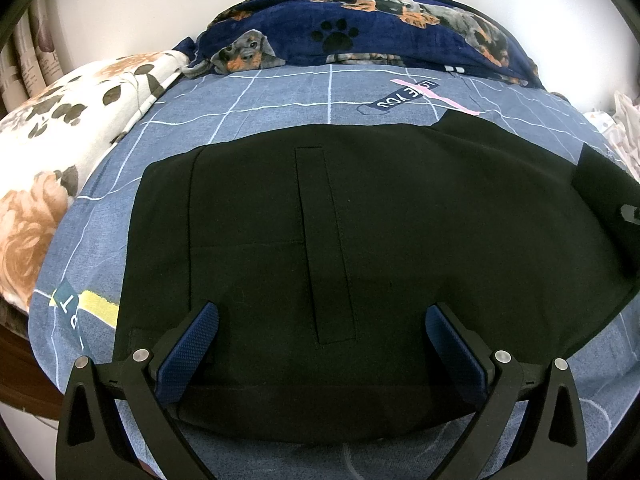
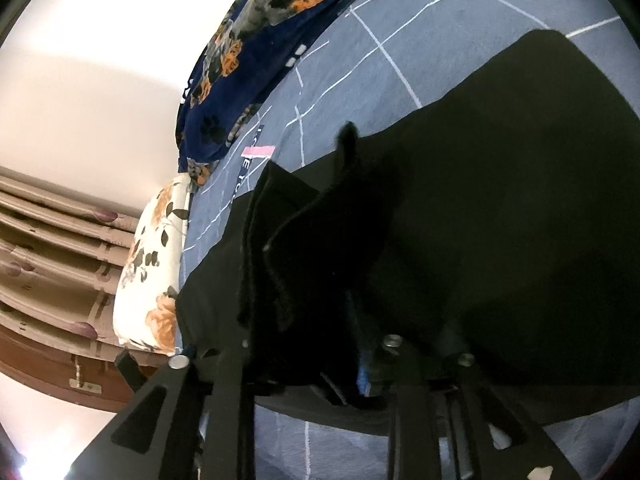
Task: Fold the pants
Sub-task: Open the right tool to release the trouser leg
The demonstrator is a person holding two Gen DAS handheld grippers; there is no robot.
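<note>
Black pants [image 1: 400, 208] lie flat on the blue checked bedsheet [image 1: 280, 92], a long stitched pocket slit running down their middle. My left gripper [image 1: 323, 312] hovers open just above their near part, blue pads [image 1: 192, 352] wide apart with nothing between them. At the right edge of that view, a raised flap of the pants [image 1: 600, 188] stands up. In the right wrist view, a bunched fold of the pants [image 2: 304, 248] stands between the fingers of my right gripper [image 2: 308, 304]. It hides the left finger. A strip of the right blue pad [image 2: 361, 360] shows bare beside the cloth, so the jaws look slack.
A navy dog-print blanket [image 1: 360, 36] is heaped along the far side of the bed. A floral pillow [image 1: 60, 140] lies at the left, with a curtain [image 2: 48, 248] and the wooden bed frame [image 2: 60, 376] beyond it. Light crumpled cloth [image 1: 624, 128] sits at the right edge.
</note>
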